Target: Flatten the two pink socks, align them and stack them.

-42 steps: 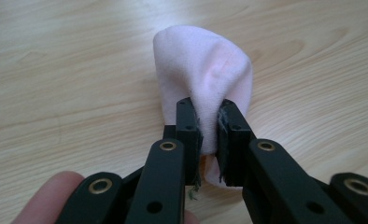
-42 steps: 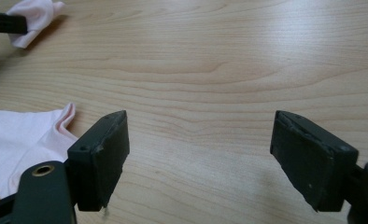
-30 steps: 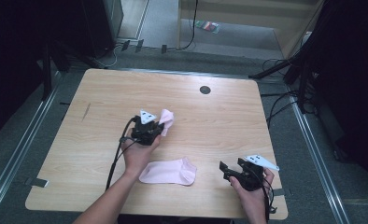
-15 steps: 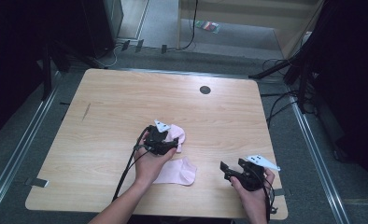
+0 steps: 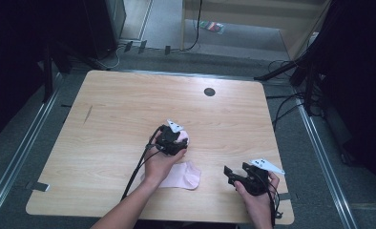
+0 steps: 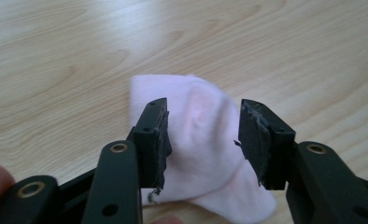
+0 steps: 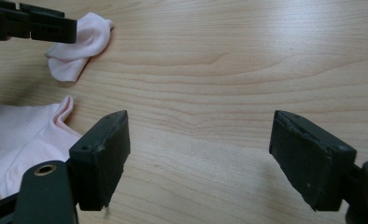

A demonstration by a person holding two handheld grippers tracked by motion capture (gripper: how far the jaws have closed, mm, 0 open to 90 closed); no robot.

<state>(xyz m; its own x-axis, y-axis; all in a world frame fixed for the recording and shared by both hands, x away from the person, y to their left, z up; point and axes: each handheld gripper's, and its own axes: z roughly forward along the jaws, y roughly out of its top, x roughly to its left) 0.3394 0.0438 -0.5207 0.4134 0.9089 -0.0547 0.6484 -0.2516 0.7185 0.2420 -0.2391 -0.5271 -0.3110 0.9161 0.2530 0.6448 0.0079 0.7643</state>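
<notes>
Two pink socks on the light wooden worktop (image 5: pixel 109 109), both near the person's edge. The work in hand looks like bringing the pair together.

Left claw (image 6: pixel 204 140): jaws parted, spread to either side of the smaller pink sock (image 6: pixel 205 140). In the left gripper view the sock lies between the pads but neither pad presses it; there is a gap on both sides. The fabric sits bunched on the wood and looks to rest on the worktop rather than hang. So released, or not gripping at any rate. From the high view the left claw (image 5: pixel 176 142) sits low over that sock (image 5: pixel 182 138), which peeks out pale pink past the black body.

Second sock (image 5: pixel 182 174): lies flat, nearer the person, just below the left hand (image 5: pixel 158 163) and partly under it. The right gripper view shows its edge (image 7: pixel 18 135) at the left, and the first sock (image 7: pixel 79 44) farther off under the other gripper's jaws. A strip of bare wood shows between them there: near, not touching as far as I can tell.

Right claw (image 7: pixel 198 158): jaws wide apart, nothing between them but bare wood. In the high view it (image 5: pixel 234 173) rests idle near the right front corner, well apart from both socks.

Judgement on progress: partway. One sock set down close to its mate; they are not yet stacked, aligned or folded. Left to do, I would guess: overlay or roll the pair. The right claw has no part in it so far.
</notes>
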